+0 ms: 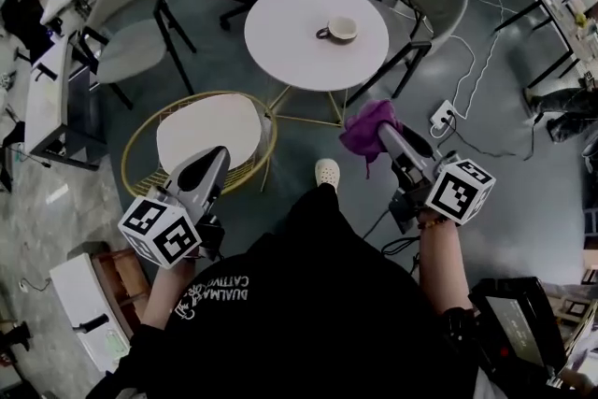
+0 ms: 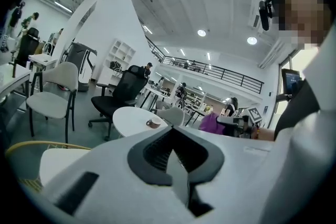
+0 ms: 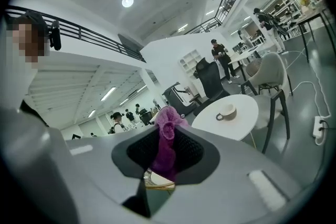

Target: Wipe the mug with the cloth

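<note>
**Head view, steeply down, with both gripper views.** My right gripper (image 1: 385, 134) holds the purple cloth (image 3: 167, 140). Its jaws are closed on the fabric, which bunches above the fingertips and hangs down between the pads. My left gripper (image 2: 172, 130) carries nothing, and its jaws are pressed together with no gap at the tips. The mug (image 1: 338, 30) stands upright on the round white table (image 1: 280, 61), slightly right of the table's centre. Seen from above, its handle points left. Both grippers are well apart from the mug and short of the table's edge. The left gripper is above a white-seated chair (image 1: 201, 131) with a gold wire frame. The cloth is over the floor, near the table's nearer rim. A grey chair (image 1: 131, 19) stands to the table's left.
</note>
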Motion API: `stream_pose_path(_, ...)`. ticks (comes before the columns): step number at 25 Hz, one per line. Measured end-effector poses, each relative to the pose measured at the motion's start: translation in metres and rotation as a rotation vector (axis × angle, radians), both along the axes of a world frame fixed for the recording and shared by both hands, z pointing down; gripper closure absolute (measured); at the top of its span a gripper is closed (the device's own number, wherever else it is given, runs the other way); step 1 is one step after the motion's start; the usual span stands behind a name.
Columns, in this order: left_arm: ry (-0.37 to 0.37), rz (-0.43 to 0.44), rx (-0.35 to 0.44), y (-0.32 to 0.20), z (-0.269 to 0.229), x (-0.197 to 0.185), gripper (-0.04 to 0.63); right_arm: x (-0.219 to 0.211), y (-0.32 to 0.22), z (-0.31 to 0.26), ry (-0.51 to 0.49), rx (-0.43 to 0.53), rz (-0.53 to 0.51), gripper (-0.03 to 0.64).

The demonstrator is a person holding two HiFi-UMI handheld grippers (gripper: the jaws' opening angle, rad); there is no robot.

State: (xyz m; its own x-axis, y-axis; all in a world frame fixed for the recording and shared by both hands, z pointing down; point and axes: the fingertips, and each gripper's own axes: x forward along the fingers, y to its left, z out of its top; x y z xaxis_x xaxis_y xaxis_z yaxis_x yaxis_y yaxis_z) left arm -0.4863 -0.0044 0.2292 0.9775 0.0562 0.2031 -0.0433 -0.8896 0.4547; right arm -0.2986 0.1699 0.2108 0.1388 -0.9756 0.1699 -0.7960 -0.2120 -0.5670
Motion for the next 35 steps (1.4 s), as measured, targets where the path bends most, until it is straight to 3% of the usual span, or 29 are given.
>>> stream_pose_path(4, -0.011, -0.025, 0.006, -0.011, 0.0, 0.038, 0.595, 0.039, -0.027, 0.012, -0.009, -0.025, -0.051, 0.531)
stream_pose_path(9, -0.032, -0.05, 0.011, -0.029, 0.001, 0.091, 0.595, 0.087, -0.061, 0.013, -0.065, 0.019, -0.125, 0.531)
stream_pose_path(16, -0.041, -0.062, -0.008, -0.045, -0.006, 0.179, 0.595, 0.164, -0.086, 0.026, -0.092, -0.022, -0.188, 0.531)
stream_pose_path(22, -0.021, -0.105, -0.032, -0.064, -0.011, 0.249, 0.595, 0.232, -0.106, 0.032, -0.095, -0.05, -0.231, 0.531)
stream_pose_path(25, -0.006, -0.106, -0.009, -0.066, -0.018, 0.28, 0.595, 0.263, -0.112, 0.032, -0.084, -0.051, -0.242, 0.529)
stream_pose_path(32, 0.065, -0.141, 0.039, -0.072, -0.027, 0.316, 0.595, 0.289, -0.134, 0.044, -0.11, -0.041, -0.294, 0.531)
stream_pose_path(35, 0.053, -0.155, 0.043, -0.073, -0.023, 0.328, 0.595, 0.285, -0.141, 0.058, -0.14, -0.062, -0.327, 0.53)
